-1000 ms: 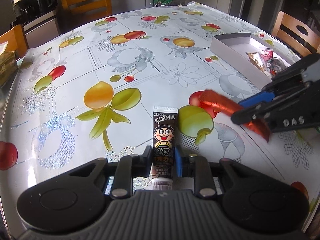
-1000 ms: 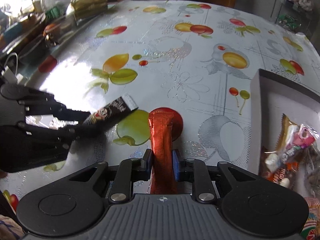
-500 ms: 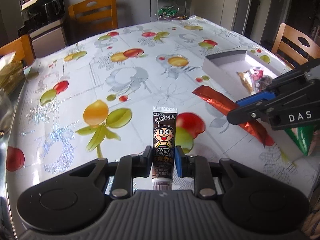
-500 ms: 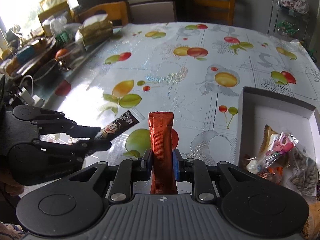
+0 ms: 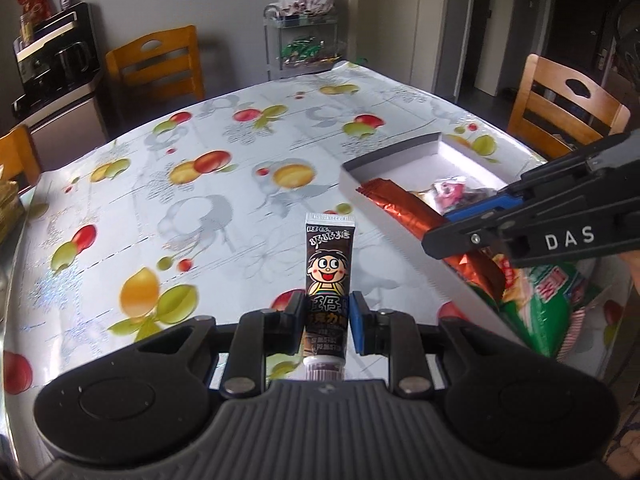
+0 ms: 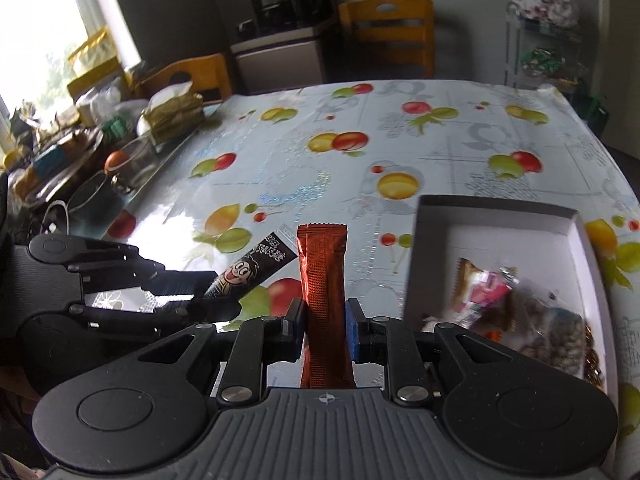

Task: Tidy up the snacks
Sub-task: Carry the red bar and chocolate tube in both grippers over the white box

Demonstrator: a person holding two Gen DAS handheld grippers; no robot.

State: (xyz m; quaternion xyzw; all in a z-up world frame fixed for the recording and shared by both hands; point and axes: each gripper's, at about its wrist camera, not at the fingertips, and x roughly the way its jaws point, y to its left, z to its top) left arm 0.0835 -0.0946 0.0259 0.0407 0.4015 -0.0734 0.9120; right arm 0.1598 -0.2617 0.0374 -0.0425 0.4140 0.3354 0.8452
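The left gripper (image 5: 327,322) pinches a small black squeeze tube printed with a cartoon boy's face (image 5: 328,268), gripped low on its body near the cap, the flat crimped end pointing forward above the fruit-patterned plastic tablecloth (image 5: 224,216); the right gripper (image 6: 323,326) is pressed onto a long, narrow, red-orange foil stick pouch (image 6: 322,280), which stands up between its fingers; both snacks are lifted clear of the table. Just to the right of the pouch lies a shallow white cardboard tray with a grey rim (image 6: 496,204), and it already holds a loose heap of small wrapped sweets and packets (image 6: 516,304) at its near end, with its far half bare; in the left view a green snack bag (image 5: 548,300) lies partly under the right gripper. I judge the sorting well underway: some snacks are boxed, these 2 are in hand and not yet placed; what remains is carrying each over the rim and releasing it inside.
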